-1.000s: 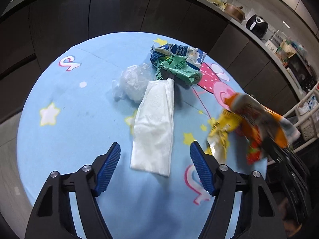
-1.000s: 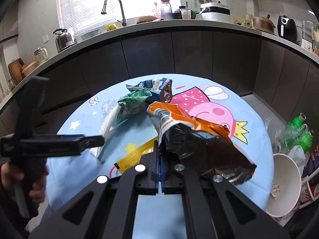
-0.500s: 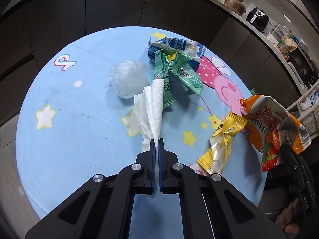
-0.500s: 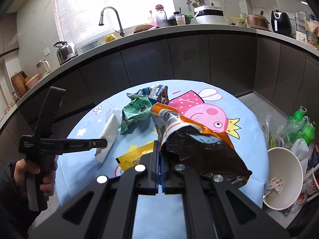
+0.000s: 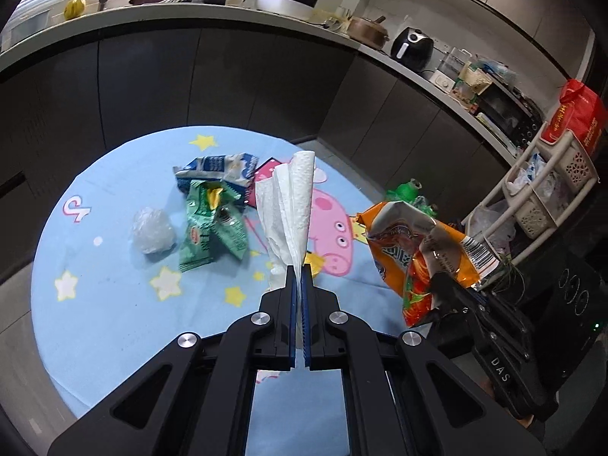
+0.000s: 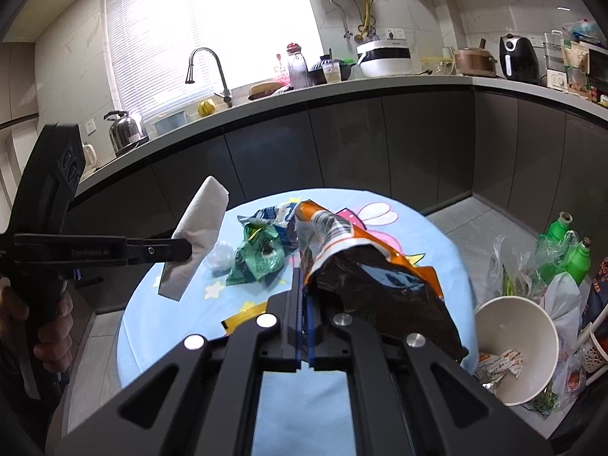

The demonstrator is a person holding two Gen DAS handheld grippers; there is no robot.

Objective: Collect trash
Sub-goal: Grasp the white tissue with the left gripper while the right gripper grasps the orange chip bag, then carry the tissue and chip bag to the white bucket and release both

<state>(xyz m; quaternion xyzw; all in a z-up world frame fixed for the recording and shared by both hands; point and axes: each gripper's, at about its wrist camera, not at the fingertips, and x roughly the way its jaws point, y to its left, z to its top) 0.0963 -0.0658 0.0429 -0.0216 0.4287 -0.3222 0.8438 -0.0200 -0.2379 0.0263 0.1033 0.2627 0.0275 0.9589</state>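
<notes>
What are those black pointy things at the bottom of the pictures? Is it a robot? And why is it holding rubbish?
It is not a robot. A person holds two black grabbing tools, one in each hand, and each tool has a small camera looking out along its two fingers. So each picture is what one tool sees.

In the left tool's picture, the left gripper is shut on a white paper towel, lifted off the table. In the right tool's picture, the right gripper is shut on an orange snack bag. You can also see the person's hand holding the other tool.

On the round blue cartoon tablecloth lie a green wrapper, a blue and white packet, a ball of clear plastic and a yellow wrapper. A white bin stands on the floor beside the table.
</notes>
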